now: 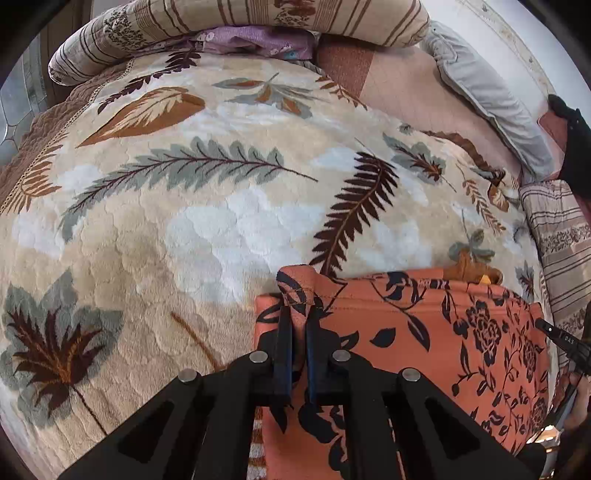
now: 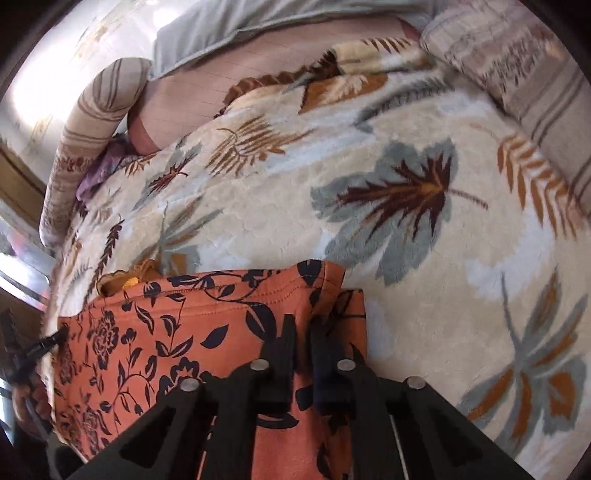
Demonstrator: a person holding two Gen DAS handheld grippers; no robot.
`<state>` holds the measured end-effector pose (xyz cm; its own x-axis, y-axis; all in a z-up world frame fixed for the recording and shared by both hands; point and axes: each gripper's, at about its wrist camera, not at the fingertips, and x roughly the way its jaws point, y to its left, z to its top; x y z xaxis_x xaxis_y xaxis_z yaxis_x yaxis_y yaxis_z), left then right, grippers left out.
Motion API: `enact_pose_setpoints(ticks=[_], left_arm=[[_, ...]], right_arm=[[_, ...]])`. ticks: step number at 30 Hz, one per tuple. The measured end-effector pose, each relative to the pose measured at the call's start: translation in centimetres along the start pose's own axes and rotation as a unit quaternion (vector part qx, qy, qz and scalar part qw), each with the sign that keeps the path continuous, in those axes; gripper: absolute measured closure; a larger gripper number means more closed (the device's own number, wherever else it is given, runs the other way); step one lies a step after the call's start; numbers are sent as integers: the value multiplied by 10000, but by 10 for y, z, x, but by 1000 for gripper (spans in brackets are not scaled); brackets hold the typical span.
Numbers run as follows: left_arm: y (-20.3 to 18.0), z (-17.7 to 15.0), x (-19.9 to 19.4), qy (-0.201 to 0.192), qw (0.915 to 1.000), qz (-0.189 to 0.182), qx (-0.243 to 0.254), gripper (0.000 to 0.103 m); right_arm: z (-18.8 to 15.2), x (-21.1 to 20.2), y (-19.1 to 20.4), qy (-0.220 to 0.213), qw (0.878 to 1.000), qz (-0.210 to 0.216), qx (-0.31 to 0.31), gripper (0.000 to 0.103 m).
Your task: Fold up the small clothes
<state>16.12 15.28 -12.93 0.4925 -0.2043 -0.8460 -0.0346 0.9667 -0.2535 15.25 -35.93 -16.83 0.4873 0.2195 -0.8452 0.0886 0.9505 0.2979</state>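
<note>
An orange cloth with dark blue flowers (image 1: 424, 332) hangs stretched between both grippers over the bed. My left gripper (image 1: 299, 314) is shut on the cloth's upper left corner, which bunches up between the black fingers (image 1: 284, 332). In the right wrist view the same cloth (image 2: 184, 332) spreads to the left, and my right gripper (image 2: 303, 328) is shut on its upper right corner. Each view catches the tip of the other gripper at the cloth's far edge: the right gripper (image 1: 554, 332) and the left gripper (image 2: 48, 343). A mustard-yellow piece (image 1: 472, 271) peeks out behind the top hem.
Under the cloth lies a cream plush blanket with leaf patterns (image 1: 221, 221). Striped bolsters (image 1: 258, 18) line the far side, and another striped cushion (image 1: 561, 236) sits at the right. A grey pillow (image 1: 491, 99) and a purple cloth (image 1: 255, 40) lie near the wall.
</note>
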Motion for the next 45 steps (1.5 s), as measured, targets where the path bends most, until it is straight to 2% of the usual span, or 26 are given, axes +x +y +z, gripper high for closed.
enact_pose_setpoints(ticks=[3, 5, 7, 8, 10, 11, 12, 16, 18, 20, 21, 22, 23, 25, 27, 28, 29, 30, 31, 33, 36, 38, 39, 40, 42, 45], left_arm=[[-7, 6, -16, -347, 9993, -29, 154, 98], [-9, 8, -15, -388, 9991, -50, 184, 97], [-8, 8, 11, -63, 9996, 195, 216, 97], [-7, 8, 21, 66, 9992, 322, 208, 93], [-3, 8, 22, 19, 9995, 316, 98, 93], [-4, 9, 15, 20, 9995, 295, 69, 90], [-4, 10, 6, -64, 9995, 291, 58, 82], [-6, 6, -41, -551, 9976, 352, 224, 60], [-8, -8, -72, -778, 9959, 305, 346, 47], [-14, -29, -98, -916, 9945, 218, 468, 38], [-16, -40, -107, -941, 9940, 212, 507, 37], [-18, -56, -116, -953, 9939, 160, 534, 37], [-20, -67, -121, -944, 9941, 107, 529, 37], [-23, -93, -124, -834, 9954, -44, 465, 37], [-23, -118, -108, -547, 9974, -3, 474, 37], [-22, -126, -94, -311, 9983, 174, 453, 37], [-17, -136, -73, 94, 9981, 441, 416, 37], [-11, -142, -61, 308, 9969, 627, 358, 37], [-7, -145, -63, 196, 9979, 554, 279, 37], [-5, -145, -81, -26, 9986, 530, 86, 37], [-5, -147, -103, -474, 9974, 532, 127, 37], [0, -149, -92, -226, 9963, 819, 124, 37], [10, -153, -73, 199, 9948, 994, -19, 36], [18, -155, -68, 296, 9953, 897, -201, 35], [20, -155, -81, 130, 9959, 839, -314, 35], [13, -149, -104, -244, 9959, 844, -218, 35]], right_arm=[[4, -33, 9, -547, 9982, -209, -145, 97], [4, -43, 6, -674, 9971, -342, -124, 97], [-2, -27, -2, -516, 9971, -551, -81, 97], [-5, -14, -8, -336, 9981, -513, -43, 95], [-12, 9, -23, 31, 9993, -288, 249, 93], [-15, 4, -26, -129, 9990, -231, 353, 91], [-16, -3, -28, -215, 9985, -196, 467, 90], [-23, -46, -29, -597, 9953, -327, 690, 86], [-31, -74, -24, -788, 9939, -28, 772, 86], [-46, -98, -14, -847, 9924, 459, 759, 85], [-53, -107, -8, -847, 9911, 713, 743, 85], [-67, -116, -1, -773, 9882, 1096, 743, 75], [-76, -119, 3, -657, 9859, 1342, 752, 51], [-102, -117, 6, -440, 9791, 1779, 878, 21], [-122, -107, -5, -395, 9785, 1714, 1076, 21], [-133, -93, -20, -208, 9791, 1477, 1381, 22], [-145, -82, -36, -33, 9746, 1350, 1786, 29], [-153, -77, -48, -34, 9646, 1572, 2116, 32], [-156, -86, -53, -173, 9586, 1692, 2283, 33], [-154, -109, -44, -353, 9668, 1496, 2039, 30], [-153, -130, -28, -599, 9714, 1670, 1577, 29], [-159, -123, -29, -486, 9712, 1703, 1592, 25], [-163, -112, -34, -314, 9716, 1579, 1734, 25], [-172, -96, -47, 49, 9679, 1361, 2111, 26], [-178, -101, -58, -172, 9519, 1663, 2568, 28], [-170, -127, -51, -442, 9629, 1415, 2254, 28]])
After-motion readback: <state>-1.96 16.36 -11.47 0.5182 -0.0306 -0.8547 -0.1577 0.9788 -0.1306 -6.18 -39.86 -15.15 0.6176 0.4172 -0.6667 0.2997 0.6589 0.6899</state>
